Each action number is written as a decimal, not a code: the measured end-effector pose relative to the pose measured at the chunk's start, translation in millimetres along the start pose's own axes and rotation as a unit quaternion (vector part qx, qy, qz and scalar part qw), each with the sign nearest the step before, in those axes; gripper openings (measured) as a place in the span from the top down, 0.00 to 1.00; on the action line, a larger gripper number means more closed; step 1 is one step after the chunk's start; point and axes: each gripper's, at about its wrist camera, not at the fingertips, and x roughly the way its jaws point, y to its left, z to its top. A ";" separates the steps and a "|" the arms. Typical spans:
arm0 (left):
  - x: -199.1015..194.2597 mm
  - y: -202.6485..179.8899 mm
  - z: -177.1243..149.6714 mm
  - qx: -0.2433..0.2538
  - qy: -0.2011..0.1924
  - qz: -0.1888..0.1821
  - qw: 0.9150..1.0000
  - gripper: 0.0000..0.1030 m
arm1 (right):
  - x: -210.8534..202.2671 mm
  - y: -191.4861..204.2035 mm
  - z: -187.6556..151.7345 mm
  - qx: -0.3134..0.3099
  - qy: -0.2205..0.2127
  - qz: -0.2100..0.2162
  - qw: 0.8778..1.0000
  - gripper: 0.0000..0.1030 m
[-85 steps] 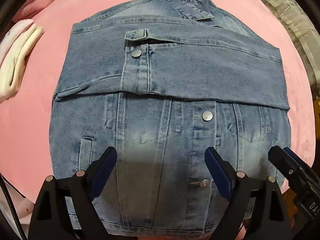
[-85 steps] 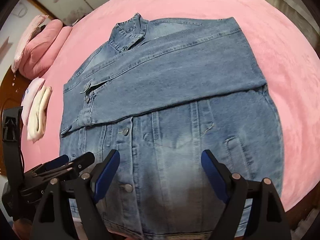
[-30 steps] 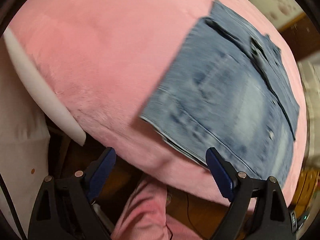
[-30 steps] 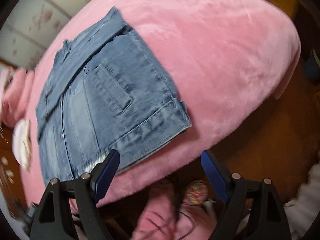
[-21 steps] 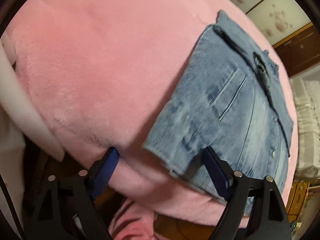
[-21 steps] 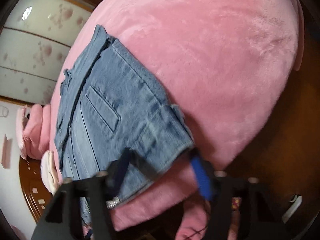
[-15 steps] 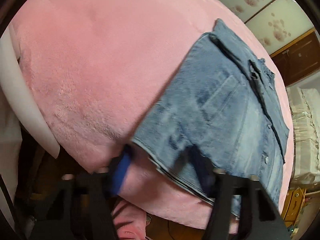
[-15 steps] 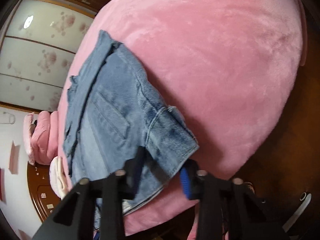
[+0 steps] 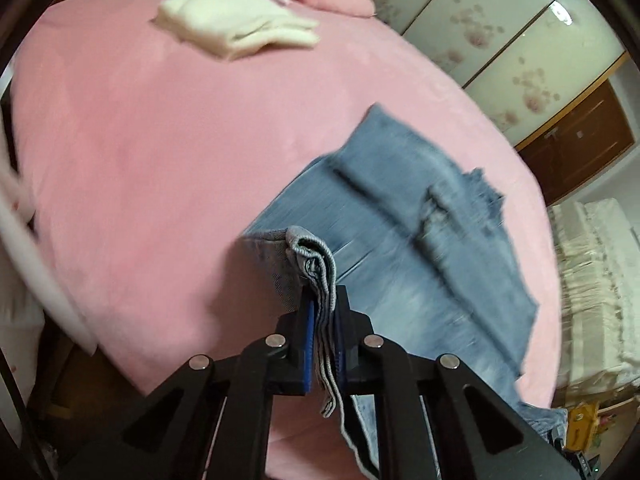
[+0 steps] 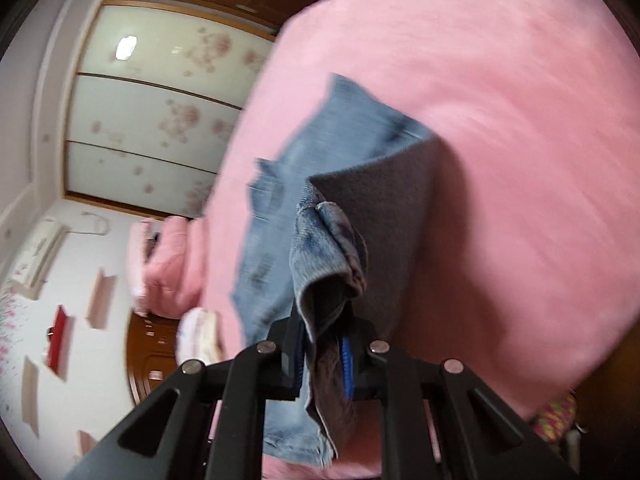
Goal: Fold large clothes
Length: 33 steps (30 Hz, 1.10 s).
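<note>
On the pink bed (image 9: 160, 168): denim jacket (image 9: 420, 248), near edge lifted. Left gripper (image 9: 322, 344) clamped tight on one hem corner, right gripper (image 10: 322, 356) pinched likewise on the other.

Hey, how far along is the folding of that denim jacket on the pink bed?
Done: the denim jacket has a sleeve folded across its front on the pink bed.
In hand: the left gripper and right gripper are each shut on a bottom hem corner, lifted off the bed.
Left: carrying the hem up toward the collar, laying it flat, and probably one more fold.
</note>
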 end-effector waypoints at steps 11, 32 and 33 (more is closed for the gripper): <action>-32.8 -99.1 123.0 0.009 -0.054 -0.039 0.998 0.95 | 13.2 100.7 85.5 -0.009 -0.089 0.080 0.993 0.88; 165.1 -211.0 238.9 0.065 0.021 0.031 0.997 0.78 | 155.4 92.1 189.2 0.057 -0.111 0.015 0.992 0.82; 172.6 -214.2 240.2 0.076 0.029 0.057 0.995 0.72 | 161.7 90.7 193.2 0.054 -0.099 0.015 0.994 0.77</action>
